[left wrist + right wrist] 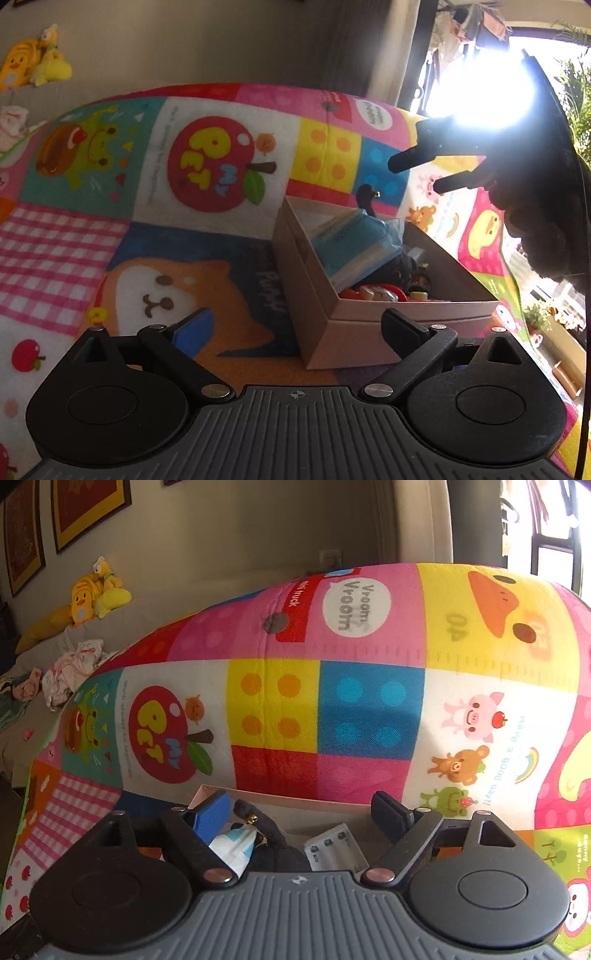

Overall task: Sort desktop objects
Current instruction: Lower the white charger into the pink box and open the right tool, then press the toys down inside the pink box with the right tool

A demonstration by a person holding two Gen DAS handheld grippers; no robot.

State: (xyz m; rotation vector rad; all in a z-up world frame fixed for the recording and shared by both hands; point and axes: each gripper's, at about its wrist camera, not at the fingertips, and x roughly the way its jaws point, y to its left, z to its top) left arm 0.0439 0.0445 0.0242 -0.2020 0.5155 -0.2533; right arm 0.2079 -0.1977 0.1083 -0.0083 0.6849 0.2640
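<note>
Left wrist view: left claw (295,328) is spread wide with nothing between its fingers, low over the patterned cloth (207,166) on the bench, and the cardboard box (325,321) sits just ahead of it to the right. The box already holds a blue-and-white packet (351,240), a dark soft item (399,266) and small red pieces (376,293) in the near corner. The right claw (417,173) shows beyond the box, backlit by the window, jaws apart, and nothing can be seen in it. Judgement: the box is light, thin-walled card, stiff at the corners but flexing mid-wall, so take it low at a corner or across the short side, not by the rim. Right wrist view: the right claw (306,812) hangs directly over the open box (280,801), half open and empty, with the packet (236,845), the dark fabric item (273,827) and a clear plastic tray (332,845) below it. Judgement: the packet is soft and crinkly, so pinch its body; the fabric is limp and light, so any fold will do; the tray is rigid and likely slick, so grip across its long edges. The rest of the cloth looks clear of loose items.
</note>
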